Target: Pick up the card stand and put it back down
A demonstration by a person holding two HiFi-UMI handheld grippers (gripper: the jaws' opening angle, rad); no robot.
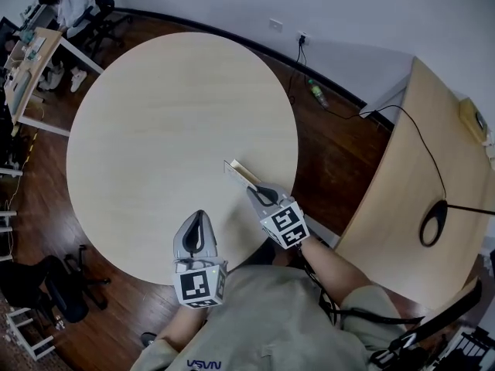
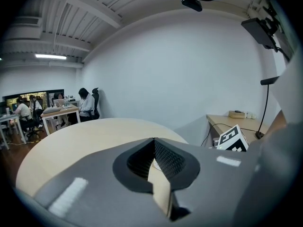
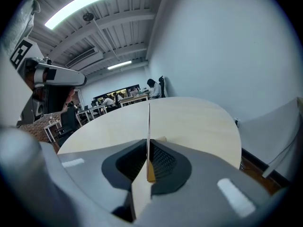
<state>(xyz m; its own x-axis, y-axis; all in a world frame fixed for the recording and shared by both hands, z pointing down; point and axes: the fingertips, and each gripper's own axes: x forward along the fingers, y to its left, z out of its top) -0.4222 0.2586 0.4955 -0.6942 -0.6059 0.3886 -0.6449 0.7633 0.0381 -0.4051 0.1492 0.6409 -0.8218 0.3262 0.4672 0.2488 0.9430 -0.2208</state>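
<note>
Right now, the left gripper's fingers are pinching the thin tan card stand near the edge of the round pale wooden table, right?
No: it is the right gripper whose fingers are pinching the thin tan card stand near the edge of the round pale wooden table, as the right gripper view shows. The left gripper is shut, empty.

Matt pale wood table (image 1: 155, 114), wood-based card stand (image 1: 244, 172), glossy dark floor (image 1: 325, 145)

The counter (image 1: 155, 130) is round and light brown. A card stand (image 1: 242, 172) is near its edge. Whether they touch is unclear.
</note>
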